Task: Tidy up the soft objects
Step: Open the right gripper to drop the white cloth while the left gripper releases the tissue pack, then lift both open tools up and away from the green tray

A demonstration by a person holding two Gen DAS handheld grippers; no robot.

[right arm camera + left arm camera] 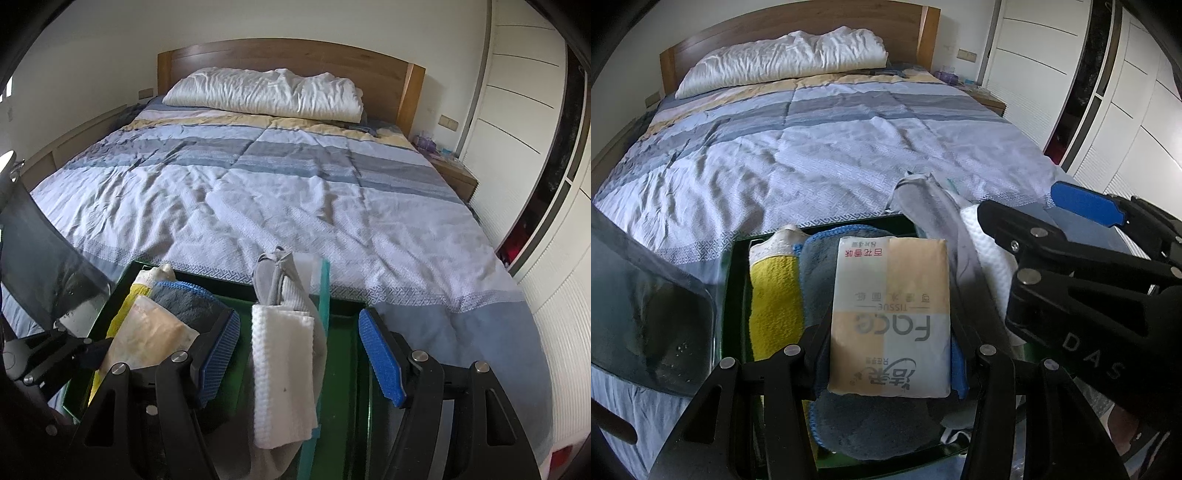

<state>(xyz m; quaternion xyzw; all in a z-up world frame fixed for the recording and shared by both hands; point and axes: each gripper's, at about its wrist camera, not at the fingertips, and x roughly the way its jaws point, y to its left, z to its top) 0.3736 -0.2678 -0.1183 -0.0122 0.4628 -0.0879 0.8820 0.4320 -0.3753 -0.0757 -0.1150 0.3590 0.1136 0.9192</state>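
Tissue pack in beige and white plastic wrap (890,317) sits clamped in your left gripper (890,347), above the green tray (343,376); your right gripper (299,362) stands open around the white folded cloth (282,373).

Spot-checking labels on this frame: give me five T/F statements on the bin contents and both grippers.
1. The left gripper is closed on the tissue pack. True.
2. The right gripper is clamped on the white cloth. False: its blue pads stand apart on either side of the cloth, not touching it.
3. The tissue pack lies on the blue-grey towel inside the green bin. True.
4. The yellow cloth lies out on the bedspread. False: it is inside the bin, beside the towel.
5. A white pillow rests against the wooden headboard. True.
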